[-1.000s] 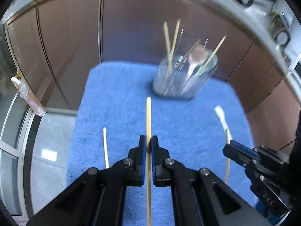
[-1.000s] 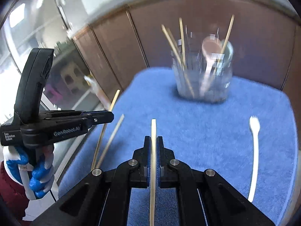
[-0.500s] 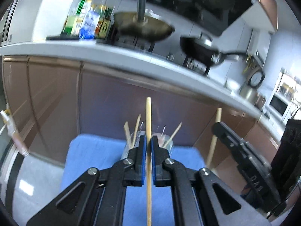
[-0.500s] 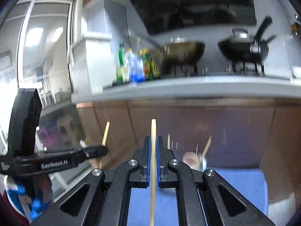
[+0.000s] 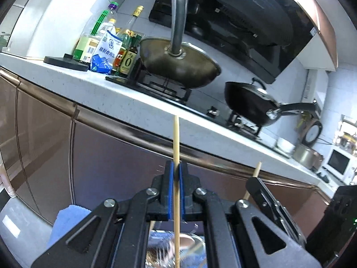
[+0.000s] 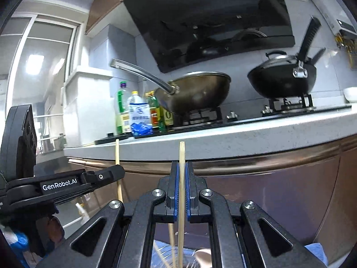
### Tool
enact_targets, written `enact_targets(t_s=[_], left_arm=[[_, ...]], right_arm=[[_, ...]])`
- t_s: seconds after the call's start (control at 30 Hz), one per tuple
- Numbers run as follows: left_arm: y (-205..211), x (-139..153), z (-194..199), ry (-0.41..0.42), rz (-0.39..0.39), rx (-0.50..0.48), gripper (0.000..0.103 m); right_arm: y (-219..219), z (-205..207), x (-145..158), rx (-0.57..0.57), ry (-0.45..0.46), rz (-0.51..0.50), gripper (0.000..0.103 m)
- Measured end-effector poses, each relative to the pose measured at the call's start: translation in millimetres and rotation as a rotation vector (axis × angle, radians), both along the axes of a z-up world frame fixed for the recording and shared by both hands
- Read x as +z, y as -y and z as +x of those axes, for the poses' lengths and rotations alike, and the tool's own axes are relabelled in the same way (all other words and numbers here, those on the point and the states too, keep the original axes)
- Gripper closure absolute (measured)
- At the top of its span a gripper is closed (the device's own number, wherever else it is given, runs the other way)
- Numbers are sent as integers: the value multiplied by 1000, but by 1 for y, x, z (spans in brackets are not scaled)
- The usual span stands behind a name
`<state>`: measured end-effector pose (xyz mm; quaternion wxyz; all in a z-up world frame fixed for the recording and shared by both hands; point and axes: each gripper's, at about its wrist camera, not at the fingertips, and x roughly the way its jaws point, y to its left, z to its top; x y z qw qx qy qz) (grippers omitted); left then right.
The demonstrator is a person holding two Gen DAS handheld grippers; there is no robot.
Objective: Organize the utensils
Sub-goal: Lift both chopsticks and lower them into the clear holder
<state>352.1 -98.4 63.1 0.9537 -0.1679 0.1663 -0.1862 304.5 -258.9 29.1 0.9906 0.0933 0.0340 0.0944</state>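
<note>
Gripping a wooden chopstick (image 5: 176, 147) upright between its blue pads, the left tool (image 5: 176, 178) is clamped on the stick, which runs down through the gap and ends over the clear utensil jar (image 5: 189, 250) seen blurred at the lower edge of the left wrist view. The right tool (image 6: 182, 178) is likewise clamped on a second chopstick (image 6: 181, 167), held vertical, its lower part reaching toward the same jar (image 6: 165, 256), where other sticks and a pinkish spoon bowl (image 6: 202, 256) show through the glass. In the left wrist view the right tool (image 5: 256, 183) appears to the right with the tip of its stick (image 5: 256, 170) poking up behind it; in the right wrist view the left tool (image 6: 111, 174), marked GenRobot.AI, reaches in from the left with its stick (image 6: 117, 156) standing upright. A blue towel (image 5: 67, 221) lies beneath the jar, a corner of it showing at lower left. Beyond stands a kitchen counter (image 5: 107, 89) over brown cabinet doors (image 5: 111, 160), bearing bottles (image 5: 107, 44), a steel wok (image 5: 178, 67) and a lidded black pan (image 5: 250, 102) on the stove, under a dark range hood (image 6: 205, 17).
</note>
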Motion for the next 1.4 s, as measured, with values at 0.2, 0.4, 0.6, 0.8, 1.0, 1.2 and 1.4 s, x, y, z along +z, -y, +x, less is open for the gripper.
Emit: enact_targets(t_s=[0.2, 0.4, 0.6, 0.8, 1.0, 1.2, 1.4], left_arm=[[18, -40, 17, 21, 68, 77, 98], [27, -65, 22, 42, 104, 118, 98], [26, -67, 22, 29, 96, 100, 98], [32, -69, 18, 34, 133, 67, 98], [31, -63, 8, 51, 144, 51, 97], [25, -62, -1, 36, 160, 42, 97], [9, -53, -22, 26, 148, 38, 97]], right_arm=[[7, 26, -36, -33, -25, 13, 98], [8, 30, -61, -68, -43, -10, 98], [13, 28, -55, -48, -37, 14, 98], [19, 9, -46, -29, -32, 29, 97], [33, -19, -44, -62, -42, 10, 66], [55, -42, -55, -94, -126, 8, 65], [88, -33, -101, -134, -408, 81, 65]])
